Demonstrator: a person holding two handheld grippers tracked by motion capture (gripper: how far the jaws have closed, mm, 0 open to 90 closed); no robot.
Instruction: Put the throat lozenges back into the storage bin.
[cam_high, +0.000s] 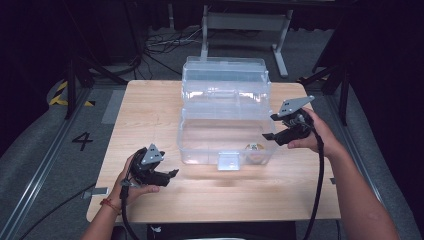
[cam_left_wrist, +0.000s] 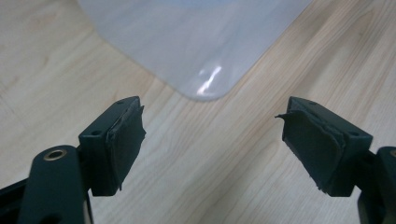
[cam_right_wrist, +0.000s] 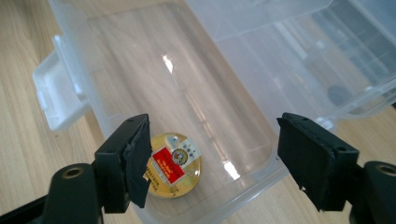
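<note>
I have the left gripper (cam_high: 172, 173) spread wide over bare table (cam_high: 150, 115) — nothing between its pads. My right gripper (cam_high: 270, 127) is also spread and empty, at the clear box (cam_high: 225, 135) — a round gold tin (cam_right_wrist: 173, 164) lies inside.

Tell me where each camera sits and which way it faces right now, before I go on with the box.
High view: above the person's side, looking forward and down on the table; forearms, left gripper and right gripper show.
Left gripper view: looks along its open jaws at bare wood and a corner of the clear box.
Right gripper view: looks between its open jaws into the box at a round gold tin.
Shared: the high and right gripper views both show the tin and the box's latch.
</note>
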